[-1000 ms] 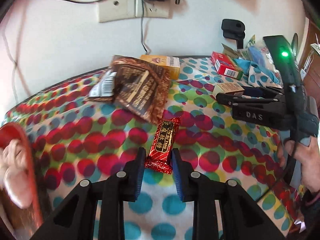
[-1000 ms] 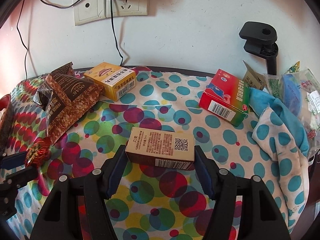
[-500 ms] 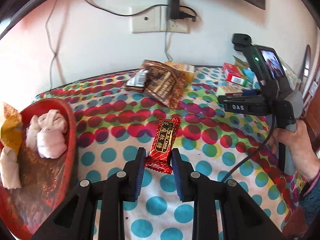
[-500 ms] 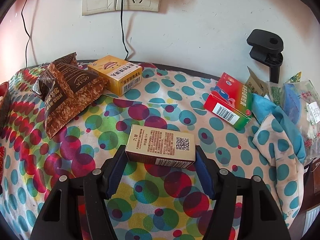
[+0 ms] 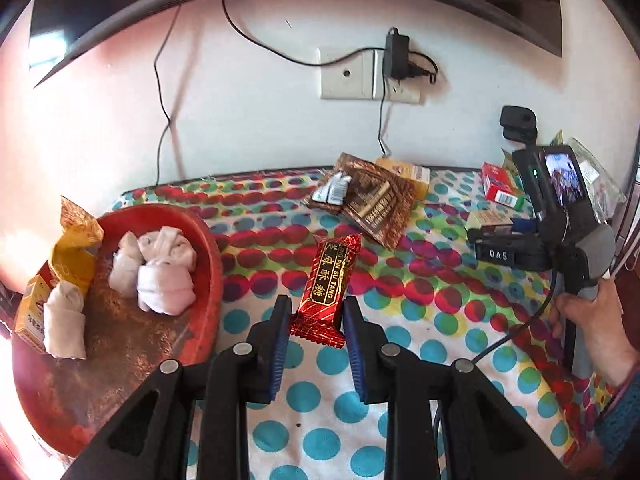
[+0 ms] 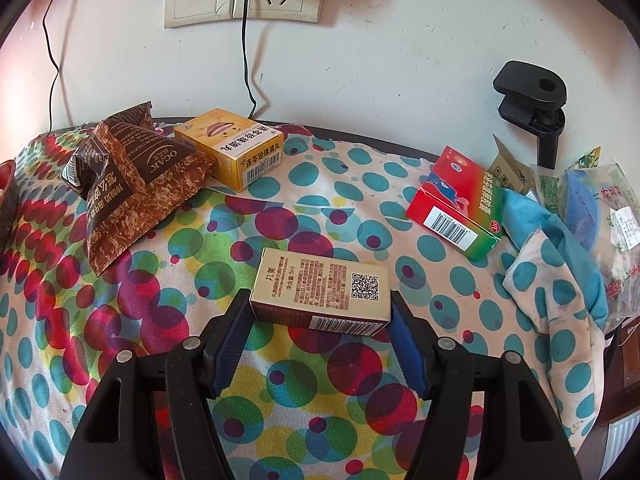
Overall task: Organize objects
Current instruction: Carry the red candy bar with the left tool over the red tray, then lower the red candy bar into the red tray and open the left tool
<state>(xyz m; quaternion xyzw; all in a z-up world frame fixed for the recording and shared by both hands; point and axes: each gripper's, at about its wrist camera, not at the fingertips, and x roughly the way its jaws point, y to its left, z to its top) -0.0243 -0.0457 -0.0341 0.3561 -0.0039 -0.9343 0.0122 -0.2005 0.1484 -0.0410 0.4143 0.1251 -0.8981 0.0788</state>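
At far left of the left wrist view, a red tray (image 5: pixel 208 264) is seen on the dotted tablecloth (image 5: pixel 420 320), carrying white wrapped bundles (image 5: pixel 164 276), a yellow wrapper (image 5: pixel 76 244) and a small yellow carton (image 5: pixel 30 312). Just beside the tray's right rim, the left gripper (image 5: pixel 316 320) is clenched on the lower end of a red candy bar (image 5: pixel 330 284), which is held above the cloth. Further right, a brown snack bag (image 5: pixel 372 200) is shown near the wall, and the right gripper (image 5: pixel 486 234) is visible in the person's hand (image 5: pixel 592 320).

From the right wrist view, the brown snack bag (image 6: pixel 132 184) is seen touching a yellow box (image 6: pixel 236 146). At centre, the right gripper (image 6: pixel 320 316) is closed on a beige box (image 6: pixel 322 292), gripped at both short ends. A red-and-green box (image 6: pixel 456 208) lies to the right, beside a blue cloth (image 6: pixel 552 248).
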